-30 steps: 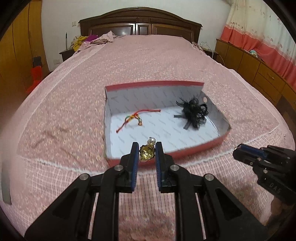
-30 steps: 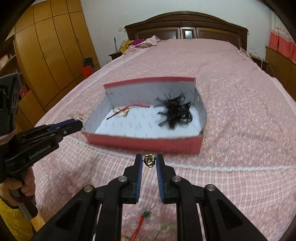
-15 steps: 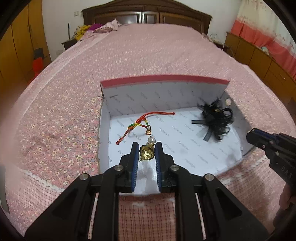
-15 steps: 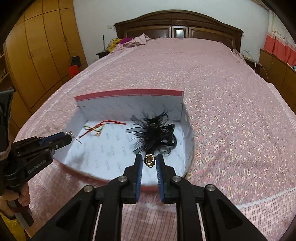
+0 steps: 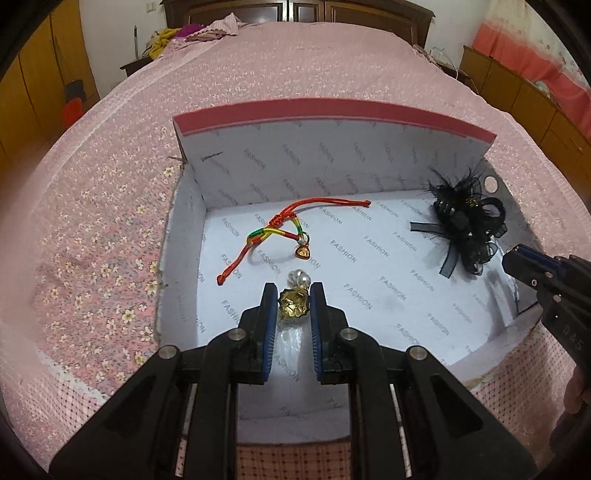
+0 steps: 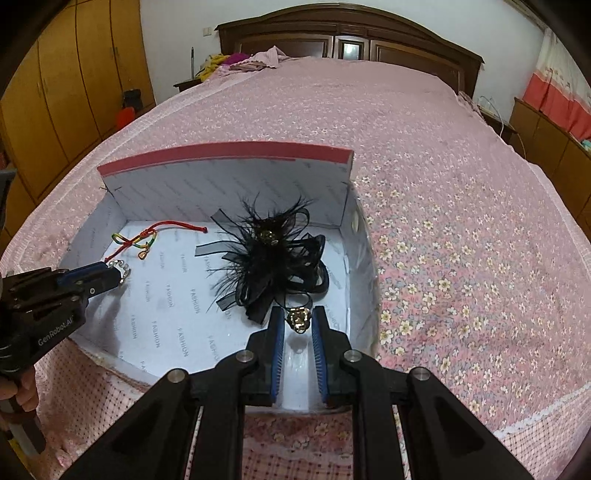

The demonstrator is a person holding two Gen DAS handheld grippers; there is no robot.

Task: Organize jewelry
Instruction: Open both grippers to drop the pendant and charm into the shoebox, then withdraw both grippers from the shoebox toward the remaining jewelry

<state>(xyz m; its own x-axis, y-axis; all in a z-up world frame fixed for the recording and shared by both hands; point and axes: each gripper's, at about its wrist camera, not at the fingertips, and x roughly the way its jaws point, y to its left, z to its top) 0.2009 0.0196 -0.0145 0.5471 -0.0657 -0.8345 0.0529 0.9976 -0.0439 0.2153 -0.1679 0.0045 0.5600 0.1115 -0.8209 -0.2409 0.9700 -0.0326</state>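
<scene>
An open box (image 5: pixel 332 125) (image 6: pixel 225 151) with a red rim and white printed lining lies on the pink bed. Inside lie a red braided cord bracelet (image 5: pixel 280 230) (image 6: pixel 147 236) at the left and a black feather hair piece (image 5: pixel 465 229) (image 6: pixel 273 258) at the right. My left gripper (image 5: pixel 293 295) hangs over the box floor, shut on a gold flower-shaped ornament (image 5: pixel 293 304) with small pearls. My right gripper (image 6: pixel 299 317) hovers just in front of the feather piece, shut on a small gold ornament (image 6: pixel 299 319).
The flowered pink bedspread (image 6: pixel 443 184) surrounds the box. A dark wooden headboard (image 6: pixel 347 33) and a heap of clothes (image 6: pixel 243 61) are at the far end. Yellow wardrobes (image 6: pixel 55 92) line the left wall, low cabinets (image 5: pixel 517 96) the right.
Both grippers have moved forward and down, from in front of the box's near wall to over its floor. Each kept its ornament pinched the whole time.
</scene>
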